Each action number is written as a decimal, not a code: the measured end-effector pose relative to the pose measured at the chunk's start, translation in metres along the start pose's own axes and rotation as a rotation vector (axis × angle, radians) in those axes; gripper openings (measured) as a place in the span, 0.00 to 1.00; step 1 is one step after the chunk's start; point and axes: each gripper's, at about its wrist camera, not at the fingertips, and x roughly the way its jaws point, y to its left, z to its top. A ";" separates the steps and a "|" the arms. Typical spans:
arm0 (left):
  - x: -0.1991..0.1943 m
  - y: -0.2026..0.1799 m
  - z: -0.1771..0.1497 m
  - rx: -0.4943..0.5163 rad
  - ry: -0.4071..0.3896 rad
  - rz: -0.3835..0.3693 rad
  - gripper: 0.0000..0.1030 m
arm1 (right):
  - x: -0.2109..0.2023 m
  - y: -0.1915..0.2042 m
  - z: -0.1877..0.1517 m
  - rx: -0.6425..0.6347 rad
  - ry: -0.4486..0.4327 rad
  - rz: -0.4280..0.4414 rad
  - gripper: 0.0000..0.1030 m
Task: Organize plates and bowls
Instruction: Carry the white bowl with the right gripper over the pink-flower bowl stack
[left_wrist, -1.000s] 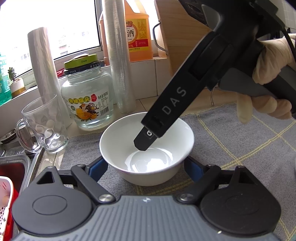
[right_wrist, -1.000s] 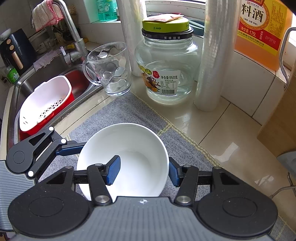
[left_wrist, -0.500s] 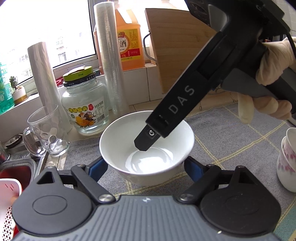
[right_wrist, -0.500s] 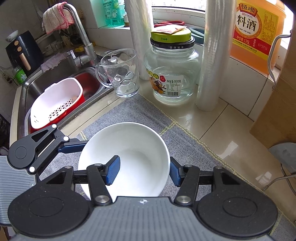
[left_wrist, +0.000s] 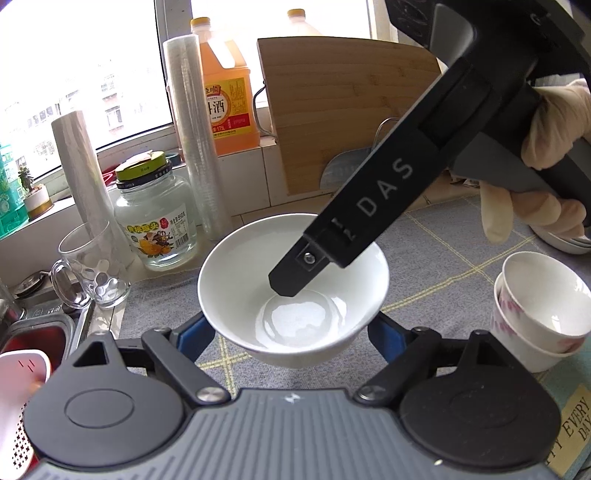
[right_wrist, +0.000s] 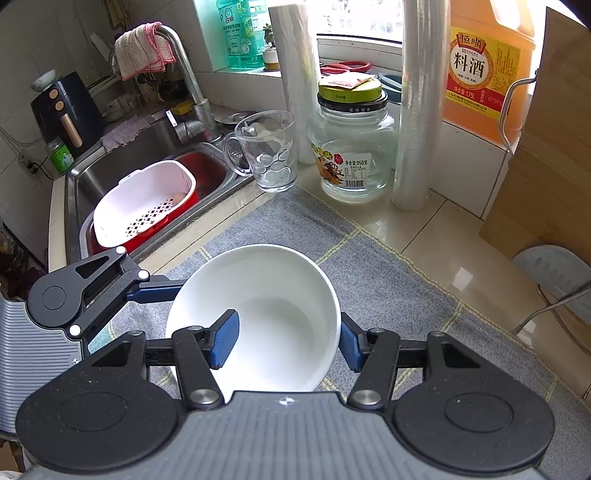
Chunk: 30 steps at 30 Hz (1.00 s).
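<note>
A white bowl (left_wrist: 291, 291) is held above the grey mat (left_wrist: 443, 266), in the middle of both views; it also shows in the right wrist view (right_wrist: 258, 314). My left gripper (left_wrist: 291, 339) grips its outer sides with both blue pads. My right gripper (right_wrist: 282, 339) clamps the bowl's rim, one finger (right_wrist: 223, 339) inside and one outside; it shows from above in the left wrist view (left_wrist: 291, 280). Two stacked white cups with pink flowers (left_wrist: 535, 310) stand on the mat at the right.
A glass mug (right_wrist: 269, 151), a glass jar (right_wrist: 352, 147), plastic-wrap rolls (right_wrist: 417, 110) and an orange bottle (right_wrist: 484, 66) stand behind the mat. A wooden board (left_wrist: 343, 110) leans at the back right. A sink with a white strainer basket (right_wrist: 144, 203) is at the left.
Both grippers have lifted the bowl and carried it away from the jar and mug, toward the right; the stacked cups have come into the left wrist view.
</note>
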 end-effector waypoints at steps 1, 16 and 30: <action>-0.004 -0.002 0.000 0.001 0.000 -0.004 0.86 | -0.004 0.002 -0.002 0.003 -0.002 0.001 0.61; -0.051 -0.029 -0.007 0.027 0.016 -0.050 0.86 | -0.049 0.028 -0.048 0.025 -0.037 0.014 0.62; -0.059 -0.058 -0.007 0.062 0.029 -0.149 0.86 | -0.082 0.025 -0.084 0.084 -0.042 -0.017 0.63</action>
